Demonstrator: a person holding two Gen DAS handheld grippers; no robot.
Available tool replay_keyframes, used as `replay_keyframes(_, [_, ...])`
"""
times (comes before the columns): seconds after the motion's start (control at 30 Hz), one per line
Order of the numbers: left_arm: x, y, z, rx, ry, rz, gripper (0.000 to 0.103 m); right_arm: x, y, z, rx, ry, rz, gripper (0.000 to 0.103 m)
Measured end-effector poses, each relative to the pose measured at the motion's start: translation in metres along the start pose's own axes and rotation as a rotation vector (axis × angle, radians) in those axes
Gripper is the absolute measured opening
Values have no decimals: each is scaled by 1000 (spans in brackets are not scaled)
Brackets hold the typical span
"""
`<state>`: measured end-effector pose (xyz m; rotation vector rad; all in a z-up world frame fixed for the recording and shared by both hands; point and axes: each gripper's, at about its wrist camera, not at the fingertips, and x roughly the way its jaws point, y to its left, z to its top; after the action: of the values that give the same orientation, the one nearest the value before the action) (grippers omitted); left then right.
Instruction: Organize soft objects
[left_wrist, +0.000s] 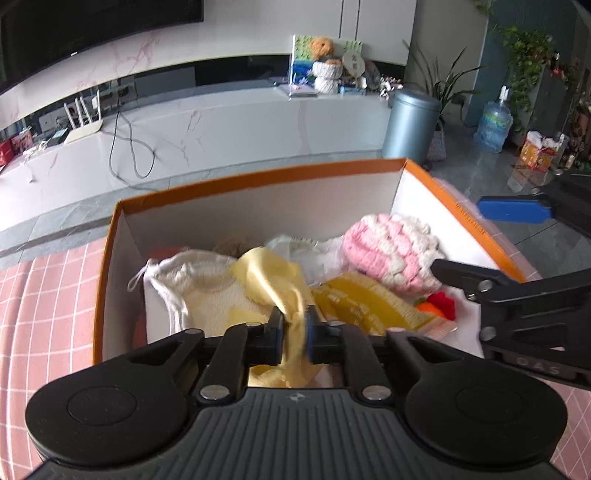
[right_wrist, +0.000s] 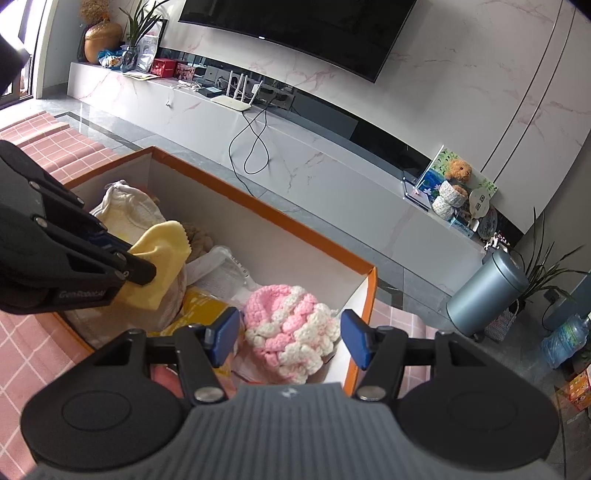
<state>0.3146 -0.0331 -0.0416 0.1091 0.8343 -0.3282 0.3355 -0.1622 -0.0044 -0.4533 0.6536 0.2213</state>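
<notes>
Now, your left tool (left_wrist: 294, 325) pinches the yellow cloth (left_wrist: 271, 275) above the orange box (left_wrist: 258, 181); lower it before releasing. Your right tool (right_wrist: 290, 338) gapes wide around the pink knit (right_wrist: 291, 332).

Inside an orange-rimmed box (right_wrist: 371, 291), a pink-and-white crocheted piece (right_wrist: 291, 332) lies near the right corner, below the right gripper (right_wrist: 290, 341) — its blue-padded jaws spread wide; at the left edge, the left gripper (right_wrist: 146, 271) pinches a yellow cloth (right_wrist: 162, 251).
</notes>
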Motion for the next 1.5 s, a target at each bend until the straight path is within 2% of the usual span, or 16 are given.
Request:
replay_keyframes(0.03, [-1, 0, -1, 1, -1, 2, 34, -1, 0, -1, 3, 1, 0, 61])
replay_keyframes(0.13, [-7, -1, -2, 10, -15, 3, 59, -4, 0, -4, 7, -1, -7, 61])
replay_keyframes(0.27, [-22, 0, -2, 6, -44, -3, 65, -11, -3, -4, 17, -10, -17, 62])
replay_keyframes(0.4, [-44, 2, 2, -35, -106, -40, 74, -25, -8, -2, 45, -34, -27, 68])
replay_keyframes(0.67, [-97, 6, 9, -111, -260, -61, 80, -74, -8, 9, 72, -116, -50, 69])
replay_keyframes(0.77, [-122, 4, 6, -114, -335, -63, 80, -100, -7, 13, 97, -166, -54, 74])
replay_keyframes(0.93, [-167, -5, -4, -96, -500, -14, 83, -146, -3, 19, 144, -253, -58, 78])
replay_keyframes(1.1, [-205, -16, -28, -67, -630, 49, 84, -193, 6, 11, 209, -346, -72, 91])
replay_keyframes(1.23, [-223, -17, -50, -107, -665, 67, 93, -222, 25, -4, 240, -406, -105, 97])
replay_keyframes(1.37, [-228, -25, -75, -77, -682, 136, 96, -242, 44, -29, 305, -436, -118, 99])
replay_keyframes(1.5, [-227, -25, -99, -98, -643, 179, 100, -245, 61, -59, 406, -393, -116, 100])
